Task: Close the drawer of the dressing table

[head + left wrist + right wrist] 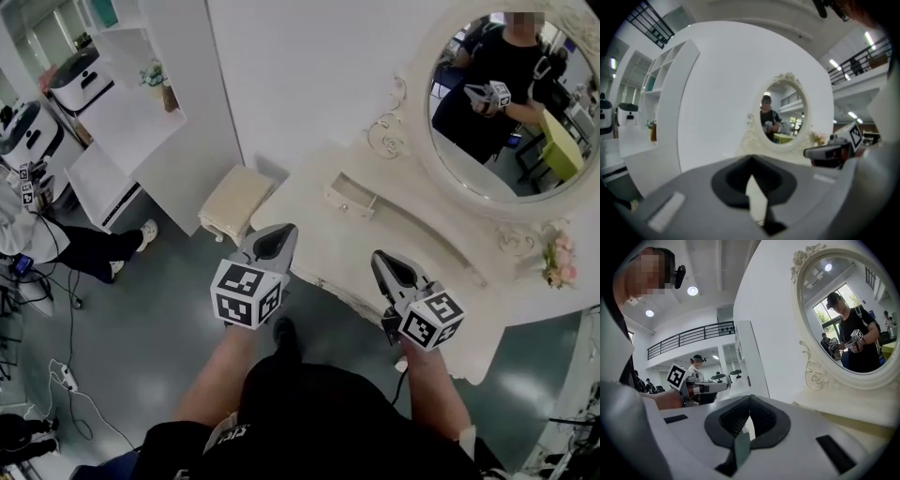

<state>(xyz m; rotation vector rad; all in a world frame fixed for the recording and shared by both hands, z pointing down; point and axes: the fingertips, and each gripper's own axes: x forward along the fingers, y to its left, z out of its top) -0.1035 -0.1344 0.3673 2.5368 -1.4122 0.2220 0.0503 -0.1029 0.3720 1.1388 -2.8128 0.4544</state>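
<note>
The cream dressing table [441,281] stands against the white wall under an oval mirror [506,103]. A small drawer [352,197] on its raised left part sticks out a little. My left gripper [281,231] hovers over the table's front left edge, short of the drawer, jaws shut and holding nothing. To its right my right gripper [380,259] is over the tabletop, also shut and holding nothing. In the left gripper view the shut jaws point toward the mirror [783,117], with the right gripper's body [833,151] at the side. The right gripper view shows the mirror [848,319] close by.
A cream cushioned stool [236,202] stands left of the table. A white shelf unit [131,122] is further left, with a person [56,239] beside it. Pink flowers [560,259] sit at the table's right end. A power strip and cable [64,377] lie on the floor.
</note>
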